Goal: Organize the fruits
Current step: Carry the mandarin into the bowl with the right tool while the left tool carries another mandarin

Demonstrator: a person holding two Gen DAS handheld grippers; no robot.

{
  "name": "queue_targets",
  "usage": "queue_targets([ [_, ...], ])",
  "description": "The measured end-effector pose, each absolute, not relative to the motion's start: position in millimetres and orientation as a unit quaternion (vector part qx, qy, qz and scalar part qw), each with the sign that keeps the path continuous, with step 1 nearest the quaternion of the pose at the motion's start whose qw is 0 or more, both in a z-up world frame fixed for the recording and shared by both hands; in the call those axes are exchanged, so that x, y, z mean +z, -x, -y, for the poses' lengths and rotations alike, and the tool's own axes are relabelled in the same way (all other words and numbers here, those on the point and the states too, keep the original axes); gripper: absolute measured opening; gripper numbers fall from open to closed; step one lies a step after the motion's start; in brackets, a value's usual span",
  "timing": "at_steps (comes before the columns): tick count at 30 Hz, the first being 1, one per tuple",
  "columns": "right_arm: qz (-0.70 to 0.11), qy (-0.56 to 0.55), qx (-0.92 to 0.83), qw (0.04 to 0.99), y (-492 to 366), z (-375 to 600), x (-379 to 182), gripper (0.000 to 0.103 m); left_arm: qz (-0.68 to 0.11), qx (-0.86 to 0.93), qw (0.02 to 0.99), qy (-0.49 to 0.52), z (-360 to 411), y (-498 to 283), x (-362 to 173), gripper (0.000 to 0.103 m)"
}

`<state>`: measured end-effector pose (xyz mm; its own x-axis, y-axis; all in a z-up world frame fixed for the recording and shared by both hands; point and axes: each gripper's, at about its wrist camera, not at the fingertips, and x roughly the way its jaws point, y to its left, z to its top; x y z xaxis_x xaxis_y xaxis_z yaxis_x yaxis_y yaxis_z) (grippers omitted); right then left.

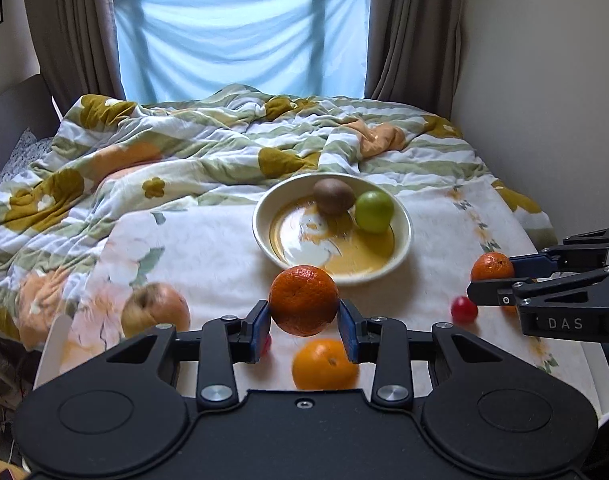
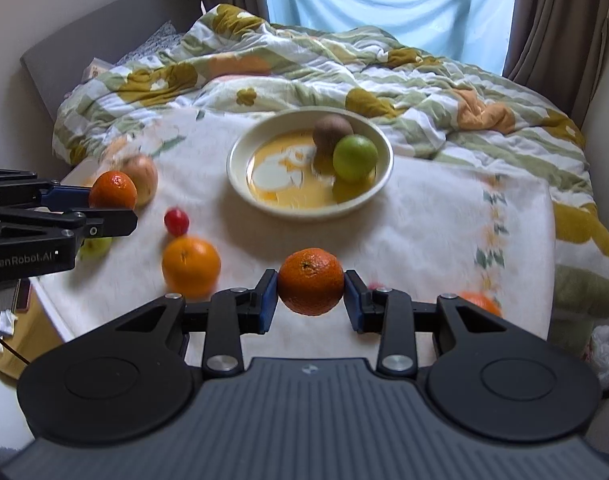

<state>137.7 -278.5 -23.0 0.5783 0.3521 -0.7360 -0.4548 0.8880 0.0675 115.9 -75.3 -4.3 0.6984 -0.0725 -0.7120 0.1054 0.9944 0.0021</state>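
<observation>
My left gripper [image 1: 304,322] is shut on a dark orange tangerine [image 1: 303,300], held above the white cloth in front of the bowl [image 1: 264,236]. My right gripper [image 2: 310,294] is shut on another tangerine [image 2: 310,281]; it shows at the right edge of the left wrist view [image 1: 491,267]. The cream bowl [image 2: 240,176] holds a brown kiwi [image 1: 333,196] and a green apple [image 1: 373,212]. On the cloth lie an orange [image 1: 324,364], a pale apple [image 1: 156,310] and a small red fruit [image 1: 463,309].
A rumpled flowered quilt [image 1: 184,148] covers the bed behind the cloth. Curtains and a blue sheet hang at the window. A wall stands close on the right. In the right wrist view a yellow-green fruit [image 2: 94,246] lies under the left gripper, and another orange fruit [image 2: 482,303] is at the right.
</observation>
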Motion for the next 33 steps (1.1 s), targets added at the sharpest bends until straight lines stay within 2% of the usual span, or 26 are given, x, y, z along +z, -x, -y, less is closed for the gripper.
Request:
queue_targets([
  [15,-0.390,0.044,0.203,0.897,-228.8,248.3,-3.0,0.051,-0.394,-0.096,0.914,-0.027,57.1,-236.5,-4.7,0.041],
  [33,-0.410,0.019,0.160,0.898,-316.6,240.0,-24.7,0.051,-0.457,-0.144,0.877,-0.033,63.0,-354.1,-67.9,0.041],
])
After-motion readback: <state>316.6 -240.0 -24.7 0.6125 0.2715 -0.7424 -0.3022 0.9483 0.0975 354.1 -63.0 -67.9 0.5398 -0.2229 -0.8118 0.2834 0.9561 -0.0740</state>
